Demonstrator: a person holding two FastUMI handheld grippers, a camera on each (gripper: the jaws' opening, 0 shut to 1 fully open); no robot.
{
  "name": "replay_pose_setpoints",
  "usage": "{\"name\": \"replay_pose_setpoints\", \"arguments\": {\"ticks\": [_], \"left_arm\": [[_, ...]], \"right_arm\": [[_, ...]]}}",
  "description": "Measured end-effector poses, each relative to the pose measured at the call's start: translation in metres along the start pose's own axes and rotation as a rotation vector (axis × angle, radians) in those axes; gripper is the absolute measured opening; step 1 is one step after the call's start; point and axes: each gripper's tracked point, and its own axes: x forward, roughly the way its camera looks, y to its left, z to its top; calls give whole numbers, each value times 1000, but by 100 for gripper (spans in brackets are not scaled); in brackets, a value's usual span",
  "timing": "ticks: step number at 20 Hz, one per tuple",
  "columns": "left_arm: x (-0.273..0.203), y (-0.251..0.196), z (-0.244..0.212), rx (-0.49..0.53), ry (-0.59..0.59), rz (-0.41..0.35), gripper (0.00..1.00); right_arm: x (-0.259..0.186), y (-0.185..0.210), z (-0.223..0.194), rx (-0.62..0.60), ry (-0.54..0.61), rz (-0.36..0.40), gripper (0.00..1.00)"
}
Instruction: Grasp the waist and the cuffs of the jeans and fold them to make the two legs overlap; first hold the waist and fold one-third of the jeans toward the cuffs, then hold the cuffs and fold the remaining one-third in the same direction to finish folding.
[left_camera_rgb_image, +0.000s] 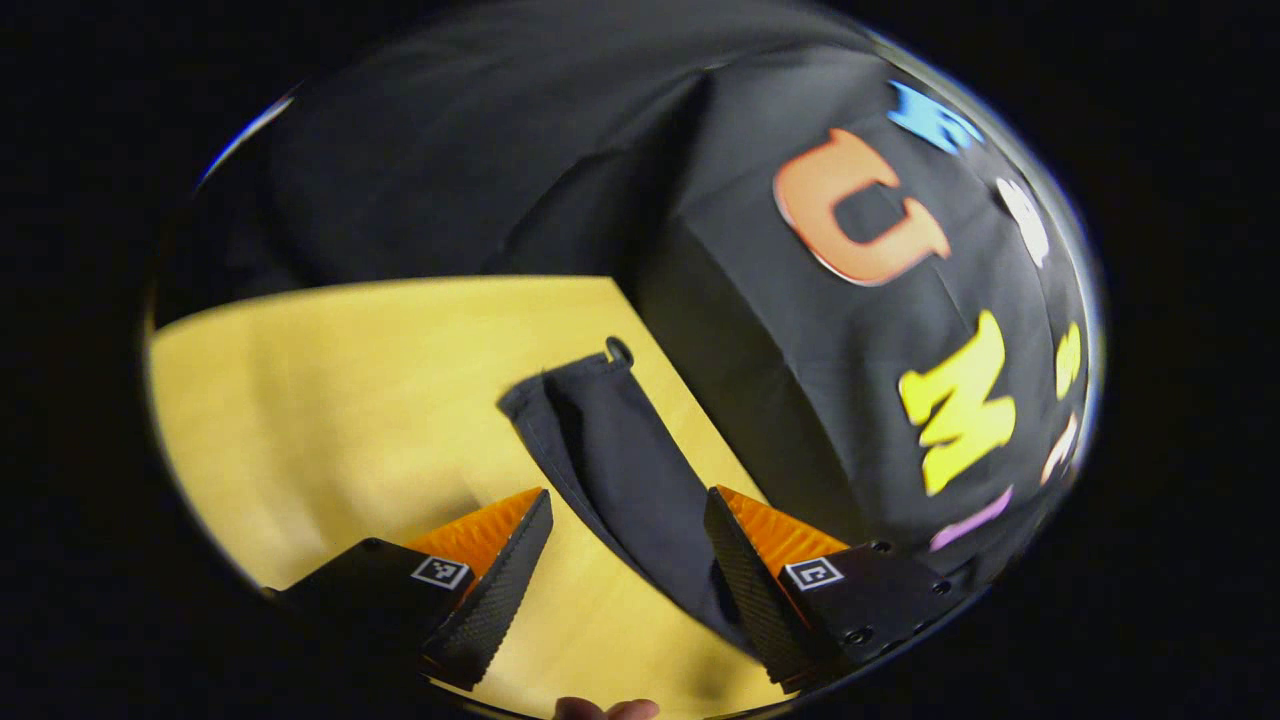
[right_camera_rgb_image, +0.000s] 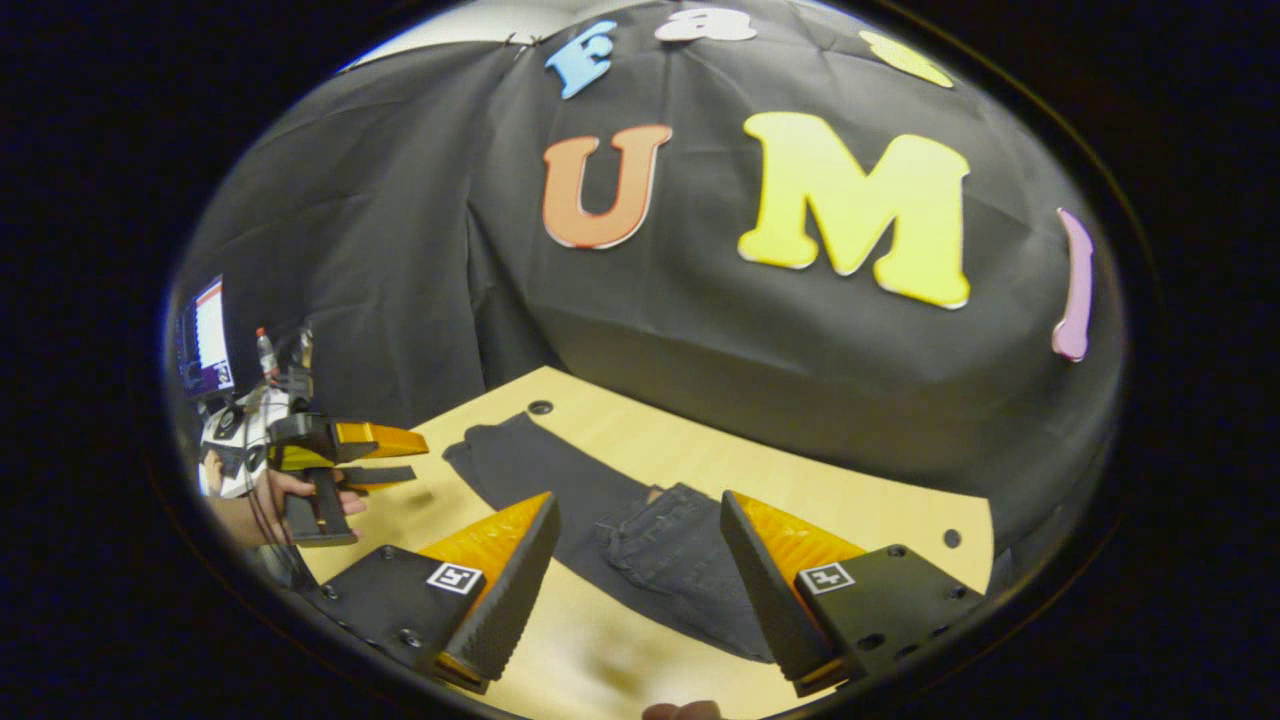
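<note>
The jeans (right_camera_rgb_image: 610, 535) lie flat on the yellow wooden table (right_camera_rgb_image: 800, 480), stretched along it near the edge that meets the booth's black cloth wall (right_camera_rgb_image: 400, 250). In the right gripper view one dark leg runs toward the table's far left corner, close to a small round hole (right_camera_rgb_image: 540, 407) in the surface, while the crumpled, lighter-stitched part of the garment sits nearer the camera, between that gripper's fingers as seen from above. The right gripper (right_camera_rgb_image: 640, 560) has its two orange-and-black fingers spread wide apart above the table, touching nothing. In the left gripper view a leg of the jeans (left_camera_rgb_image: 620, 460) reaches away toward the table's far edge, with a small loop (left_camera_rgb_image: 618, 350) at its far end, and the cloth passes just beside the right-hand finger. The left gripper (left_camera_rgb_image: 628, 560) also stands with its fingers well apart and nothing clamped between them. Seen from the right gripper view, the left gripper (right_camera_rgb_image: 385, 455) is held by a hand (right_camera_rgb_image: 290, 500) over the left edge of the table, well apart from the jeans. A lit screen (right_camera_rgb_image: 205, 340) stands beyond that hand, at the left.
</note>
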Motion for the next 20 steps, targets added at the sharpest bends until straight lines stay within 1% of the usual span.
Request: {"name": "replay_pose_setpoints", "arguments": {"ticks": [1, 2, 4, 5, 7, 10, 13, 14, 15, 16, 18, 19, 20], "left_arm": [[10, 8, 5, -57, 19, 10, 99], [22, 20, 8, -75, 30, 38, 98], [37, 37, 18, -149, 42, 80, 99], [39, 34, 25, -199, 36, 64, 100], [53, 35, 41, -250, 23, 66, 98], [71, 32, 49, -264, 48, 69, 98], [89, 25, 52, -241, 72, 35, 98], [93, 21, 52, -233, 72, 19, 100], [98, 18, 53, -228, 68, 3, 98], [102, 15, 53, -225, 64, -11, 97], [109, 19, 53, -220, 41, -2, 96], [113, 24, 51, -225, 33, 13, 88], [115, 27, 52, -237, 24, 18, 70]], "right_arm": [[-14, -19, 4, -4, -7, -44, 99], [-24, -38, 4, 1, -5, -95, 99], [-36, -61, -2, 41, 8, -162, 99], [-41, -70, -7, 57, 17, -188, 99], [-47, -82, -16, 72, 34, -225, 99], [-54, -90, -23, 95, 51, -250, 99], [-55, -93, -25, 117, 59, -276, 99], [-55, -93, -26, 122, 63, -283, 99], [-56, -95, -28, 124, 70, -291, 99], [-58, -96, -30, 126, 77, -300, 99], [-60, -97, -28, 136, 78, -313, 99], [-59, -97, -29, 141, 74, -318, 99], [-60, -98, -29, 147, 66, -324, 99]]}}
